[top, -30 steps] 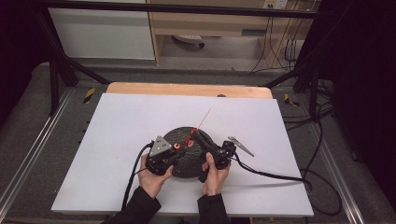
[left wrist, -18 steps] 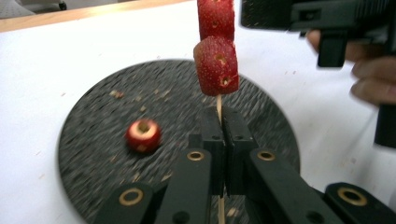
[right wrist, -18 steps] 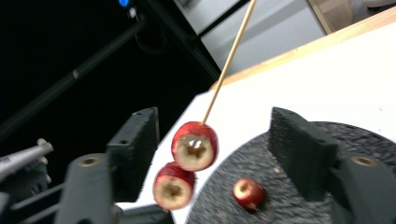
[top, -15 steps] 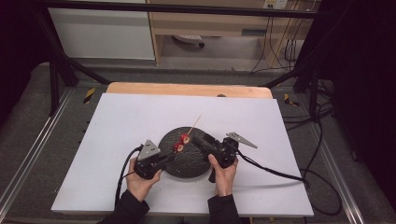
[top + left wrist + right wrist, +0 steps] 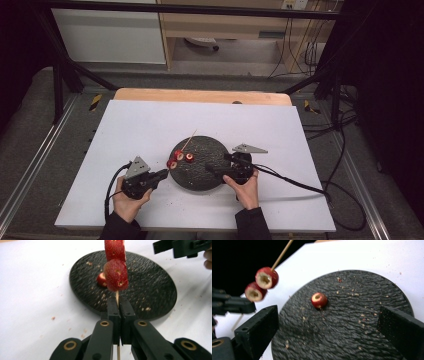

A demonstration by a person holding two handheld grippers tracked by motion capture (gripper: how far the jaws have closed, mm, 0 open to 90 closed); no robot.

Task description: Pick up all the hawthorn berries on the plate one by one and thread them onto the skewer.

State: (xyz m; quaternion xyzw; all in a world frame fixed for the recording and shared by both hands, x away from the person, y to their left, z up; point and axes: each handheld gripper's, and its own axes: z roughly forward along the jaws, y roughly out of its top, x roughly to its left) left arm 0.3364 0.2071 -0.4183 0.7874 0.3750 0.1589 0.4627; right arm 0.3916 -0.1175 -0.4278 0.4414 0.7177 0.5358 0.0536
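Skewer point(image 5: 186, 146) work is partway: from the high view I see two red fruits point(image 5: 175, 159) threaded, one fruit point(image 5: 190, 157) left on the dark plate point(image 5: 200, 172) on the tabletop point(image 5: 150, 125). In the left gripper view my left tongs point(image 5: 119, 312) are clamped on the stick. In the right gripper view my right tongs point(image 5: 327, 332) have just been opening, nothing between them.
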